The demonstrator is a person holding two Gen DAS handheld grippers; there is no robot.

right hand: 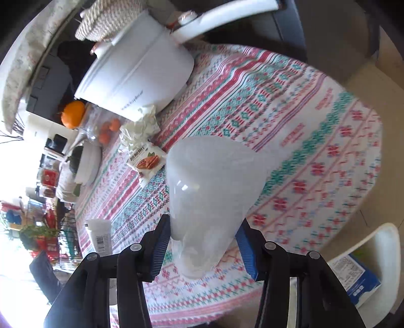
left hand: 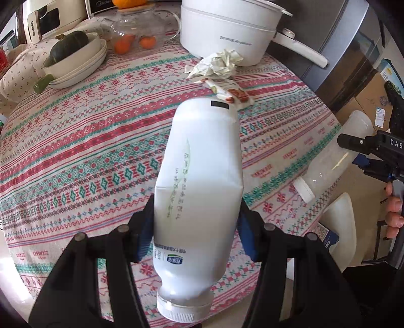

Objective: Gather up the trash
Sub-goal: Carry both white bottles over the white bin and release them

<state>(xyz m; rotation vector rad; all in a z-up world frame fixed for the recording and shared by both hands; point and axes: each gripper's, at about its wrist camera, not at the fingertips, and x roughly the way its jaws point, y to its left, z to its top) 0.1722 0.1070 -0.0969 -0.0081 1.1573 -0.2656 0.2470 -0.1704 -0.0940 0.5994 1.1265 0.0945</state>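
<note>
My left gripper point(left hand: 197, 227) is shut on a white labelled plastic bottle point(left hand: 199, 181), cap toward the camera, held above the patterned tablecloth point(left hand: 75, 141). My right gripper point(right hand: 202, 242) is shut on a frosted, label-free plastic bottle point(right hand: 212, 181); the same bottle point(left hand: 335, 156) and gripper show at the right edge of the left wrist view. A crumpled white paper point(left hand: 217, 63) and a snack wrapper point(left hand: 229, 93) lie on the table near the white pot; both also show in the right wrist view, paper point(right hand: 141, 128) and wrapper point(right hand: 146, 161). The left bottle shows there too point(right hand: 99, 234).
A white electric pot point(left hand: 227, 27) with a long handle stands at the back. Stacked bowls with a green squash point(left hand: 73, 55), a glass jar with oranges point(left hand: 133, 32) and a white appliance point(left hand: 50, 17) sit at the far left. A white chair point(right hand: 373, 254) stands by the table edge.
</note>
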